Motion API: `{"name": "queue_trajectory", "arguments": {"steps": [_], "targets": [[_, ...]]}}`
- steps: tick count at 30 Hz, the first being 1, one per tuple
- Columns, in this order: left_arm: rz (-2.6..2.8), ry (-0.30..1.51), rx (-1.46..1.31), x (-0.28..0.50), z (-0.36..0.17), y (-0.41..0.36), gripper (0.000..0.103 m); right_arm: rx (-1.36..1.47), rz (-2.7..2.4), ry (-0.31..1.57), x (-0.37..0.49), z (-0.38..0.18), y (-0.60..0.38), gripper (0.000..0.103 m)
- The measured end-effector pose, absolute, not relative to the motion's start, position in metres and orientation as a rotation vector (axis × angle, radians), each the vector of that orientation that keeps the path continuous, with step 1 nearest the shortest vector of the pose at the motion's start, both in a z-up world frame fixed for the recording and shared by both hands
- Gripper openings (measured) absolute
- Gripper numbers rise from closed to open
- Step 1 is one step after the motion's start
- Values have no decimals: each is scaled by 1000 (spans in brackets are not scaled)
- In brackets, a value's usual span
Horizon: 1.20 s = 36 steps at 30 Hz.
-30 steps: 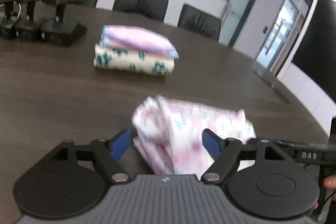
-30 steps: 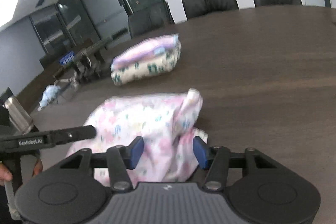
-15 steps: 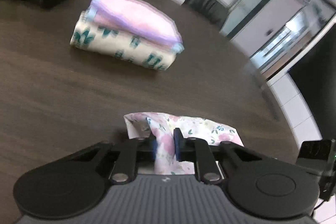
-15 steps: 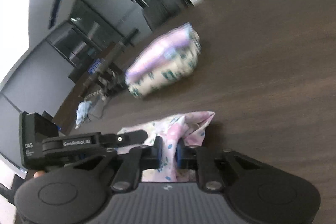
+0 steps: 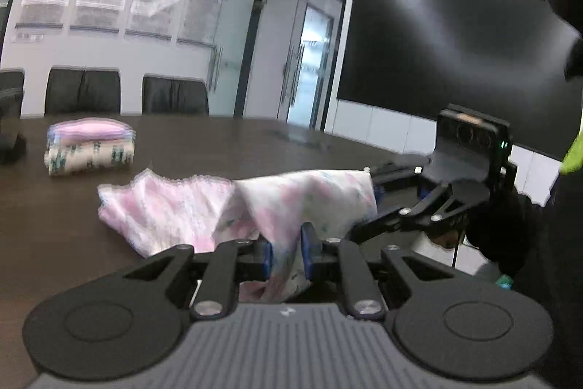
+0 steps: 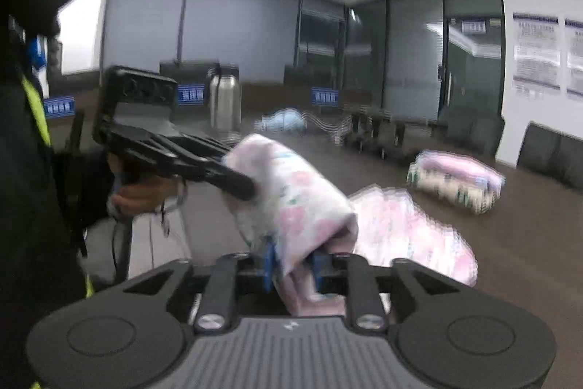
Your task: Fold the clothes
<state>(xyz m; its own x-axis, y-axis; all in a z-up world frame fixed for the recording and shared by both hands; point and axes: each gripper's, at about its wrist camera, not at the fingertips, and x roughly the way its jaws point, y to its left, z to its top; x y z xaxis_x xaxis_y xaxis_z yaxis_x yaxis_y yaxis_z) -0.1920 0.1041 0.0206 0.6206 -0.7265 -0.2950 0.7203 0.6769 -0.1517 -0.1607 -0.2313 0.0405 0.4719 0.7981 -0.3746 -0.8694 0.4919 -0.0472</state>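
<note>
Pink floral cloth (image 5: 291,203) fills the lower centre of the left wrist view, lifted off the dark wood table (image 5: 54,225) on its right side while its left part still lies on the surface. The left gripper (image 5: 286,254) is clamped on a fold of it, blue pads pressing the fabric from both sides. At centre right the right gripper (image 5: 377,194) meets the cloth's upper corner, though its jaws are hidden there. A stack of folded clothes (image 5: 89,146) sits at middle left, well apart. In the right wrist view, the cloth (image 6: 302,203) rises from the bottom centre toward the left, blurred, with its loose end spread on the table (image 6: 528,243) at right. The right gripper (image 6: 291,263) has the fabric between its blue pads, and its jaws are opening. The left gripper (image 6: 251,186) holds the cloth's far end at centre left, and the folded stack (image 6: 455,179) lies at middle right.
</note>
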Motion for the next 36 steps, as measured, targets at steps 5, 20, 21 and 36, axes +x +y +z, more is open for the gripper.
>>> {"name": "queue_trajectory", "arguments": {"steps": [5, 20, 21, 36], "targets": [[-801, 350, 74, -206, 11, 102, 26, -326, 967, 255, -187, 42, -232, 74], [-802, 313, 232, -224, 14, 103, 84, -551, 1125, 328, -167, 21, -175, 12], [-802, 297, 267, -227, 16, 107, 84, -518, 1145, 358, -161, 23, -177, 11], [-1003, 474, 118, -140, 12, 94, 35, -118, 1393, 627, -94, 38, -215, 13]]}}
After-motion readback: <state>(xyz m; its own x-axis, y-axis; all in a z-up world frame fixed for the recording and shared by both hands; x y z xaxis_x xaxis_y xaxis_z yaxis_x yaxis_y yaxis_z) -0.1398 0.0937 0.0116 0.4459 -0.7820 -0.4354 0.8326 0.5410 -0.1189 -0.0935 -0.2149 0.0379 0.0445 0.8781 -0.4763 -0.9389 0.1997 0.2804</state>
